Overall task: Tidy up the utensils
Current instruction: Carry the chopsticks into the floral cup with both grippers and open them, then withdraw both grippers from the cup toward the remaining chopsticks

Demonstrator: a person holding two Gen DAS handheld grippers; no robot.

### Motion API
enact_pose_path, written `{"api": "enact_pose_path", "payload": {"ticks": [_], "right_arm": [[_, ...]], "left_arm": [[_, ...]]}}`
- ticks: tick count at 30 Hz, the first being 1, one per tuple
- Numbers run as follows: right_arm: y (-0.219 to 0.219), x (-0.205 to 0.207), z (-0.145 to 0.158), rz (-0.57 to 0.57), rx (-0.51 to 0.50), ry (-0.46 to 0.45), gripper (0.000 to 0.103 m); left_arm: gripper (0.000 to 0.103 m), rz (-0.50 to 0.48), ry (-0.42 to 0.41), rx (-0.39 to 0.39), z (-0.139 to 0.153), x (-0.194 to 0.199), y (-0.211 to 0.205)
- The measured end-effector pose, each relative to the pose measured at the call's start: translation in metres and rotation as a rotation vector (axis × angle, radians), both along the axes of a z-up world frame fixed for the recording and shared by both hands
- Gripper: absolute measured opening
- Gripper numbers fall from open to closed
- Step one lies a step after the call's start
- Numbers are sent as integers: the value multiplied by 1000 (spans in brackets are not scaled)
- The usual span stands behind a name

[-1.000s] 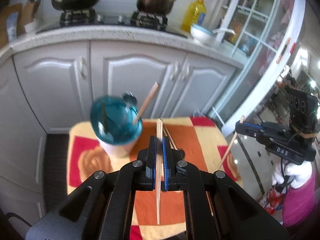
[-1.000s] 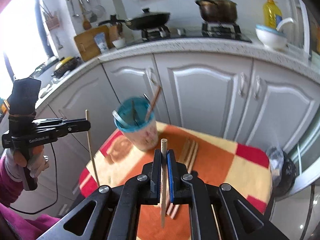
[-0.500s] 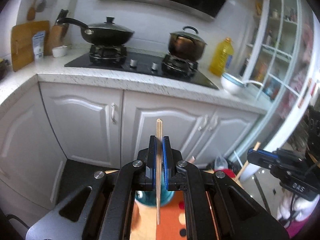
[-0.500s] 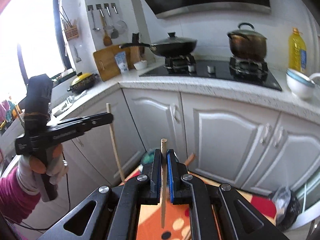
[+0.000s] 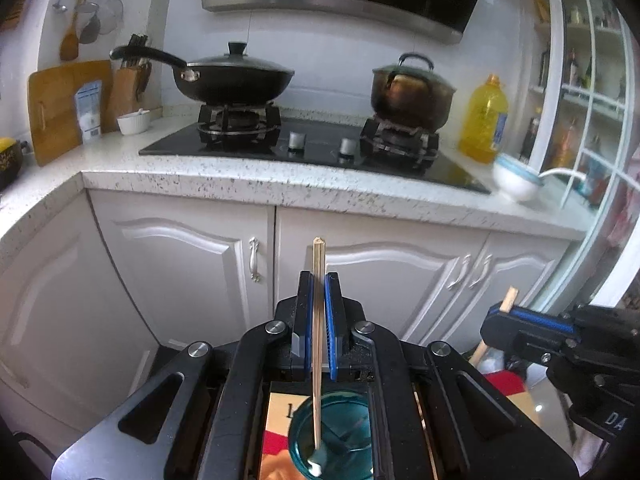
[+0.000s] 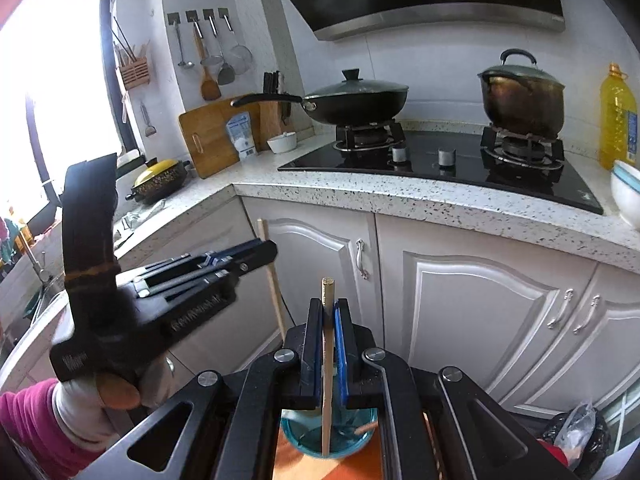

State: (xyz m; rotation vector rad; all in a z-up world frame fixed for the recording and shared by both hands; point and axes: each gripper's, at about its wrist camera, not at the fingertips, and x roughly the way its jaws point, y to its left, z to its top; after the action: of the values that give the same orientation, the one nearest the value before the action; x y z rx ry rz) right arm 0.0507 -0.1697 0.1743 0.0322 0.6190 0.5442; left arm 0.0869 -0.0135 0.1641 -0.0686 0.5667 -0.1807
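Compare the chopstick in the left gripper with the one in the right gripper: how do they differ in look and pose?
The left gripper holds a thin chopstick with a squared, faceted top end; the right gripper holds a thicker-looking chopstick with a round, flat top. The left one sticks up farther above its fingers than the right one. Both stand near upright, clamped, lower ends over the teal cup.

Chopstick [image 5: 317,344] – pale bare wood, matt. Gripper [image 5: 318,292] – black matt plastic w/ blue pads, bright metal screws. Cup [image 5: 336,436] lower centre: teal translucent plastic, glossy. Countertop [image 5: 256,184]: speckled stone, polished. Hob [image 5: 316,152]: black glass, glossy. Wok [image 5: 234,80] matt black; pot [image 5: 412,94] tarnished metal. Cutting board [image 5: 60,108] upper left: wood.
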Motion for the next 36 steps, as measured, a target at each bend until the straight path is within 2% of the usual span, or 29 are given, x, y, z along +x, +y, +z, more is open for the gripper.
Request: {"api": "enact_pose_path", "payload": {"ticks": [6, 15, 21, 26, 27, 28, 30, 35, 36], "right_arm": [[4, 19, -30, -2, 12, 49, 5], [-4, 14, -69, -8, -18, 135, 5], [-17, 10, -90, -47, -25, 188, 5], [-28, 13, -98, -99, -29, 227, 5], [-28, 13, -99, -106, -41, 229, 8], [-29, 13, -100, -112, -54, 228, 20], [-30, 11, -103, -117, -53, 238, 35], [-33, 6, -104, -114, -42, 250, 35], [-33, 5, -105, -113, -41, 253, 35]], "left_arm": [[4, 9, 18, 46, -29, 6, -4], [4, 0, 98, 48, -65, -1, -5], [4, 3, 142, 46, -79, -5, -6], [4, 12, 160, 44, -78, -6, -6], [4, 11, 173, 37, -79, -6, -6], [4, 12, 178, 34, -80, -5, -5], [4, 15, 185, 40, -81, -5, -5], [9, 13, 191, 48, -81, -8, -6], [15, 14, 189, 51, -81, -9, -6]]}}
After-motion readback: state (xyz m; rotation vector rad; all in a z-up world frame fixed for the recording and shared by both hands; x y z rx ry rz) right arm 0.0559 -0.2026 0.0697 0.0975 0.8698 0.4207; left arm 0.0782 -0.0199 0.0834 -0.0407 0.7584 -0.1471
